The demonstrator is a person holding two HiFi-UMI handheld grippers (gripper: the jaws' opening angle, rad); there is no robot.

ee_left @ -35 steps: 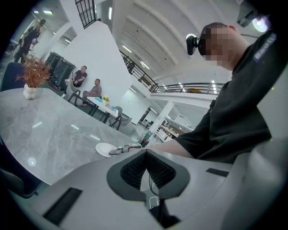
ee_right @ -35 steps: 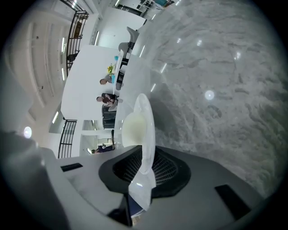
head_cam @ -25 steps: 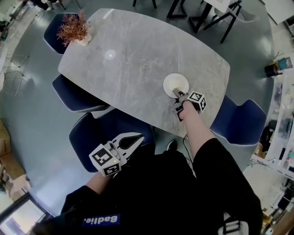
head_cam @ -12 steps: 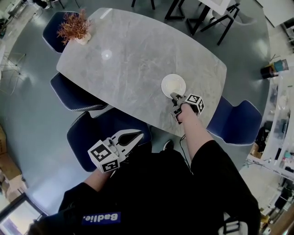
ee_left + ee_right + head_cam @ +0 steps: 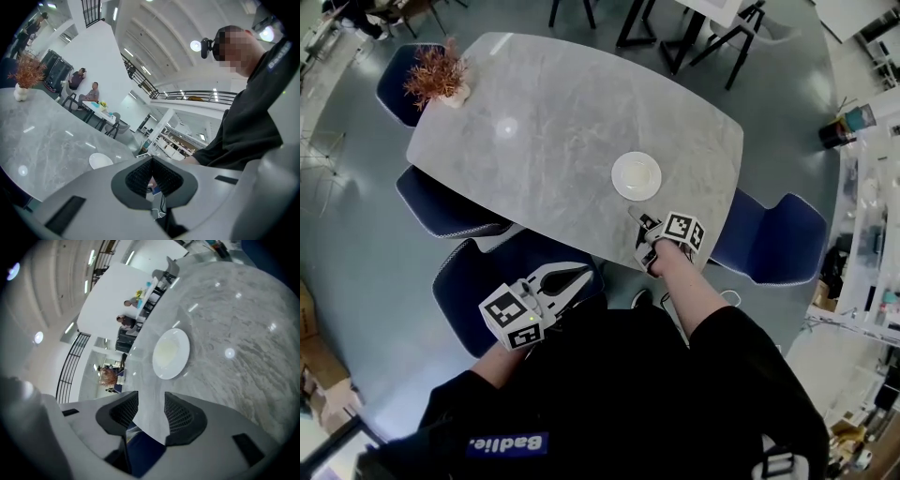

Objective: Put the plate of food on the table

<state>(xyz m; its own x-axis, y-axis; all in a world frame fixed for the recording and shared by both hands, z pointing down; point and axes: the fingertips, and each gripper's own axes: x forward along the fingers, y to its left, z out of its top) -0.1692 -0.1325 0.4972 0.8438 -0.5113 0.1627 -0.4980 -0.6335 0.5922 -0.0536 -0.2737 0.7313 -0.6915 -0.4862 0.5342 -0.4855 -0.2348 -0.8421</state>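
On the table (image 5: 544,122) lies a white plate (image 5: 636,175), perhaps yellowish; right gripper (image 5: 639,220) gapes empty, left gripper (image 5: 584,275) clenched.

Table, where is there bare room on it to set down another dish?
The table is bare across the wide stretch between the potted plant and the plate, and along the far edge beyond the plate. It is crowded only at the near edge, where the open right hand-held gripper hovers short of the plate.

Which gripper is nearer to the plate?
Right. The right gripper is at the table edge, just short of the plate, open and not touching it. The left gripper is off the table, above a chair.
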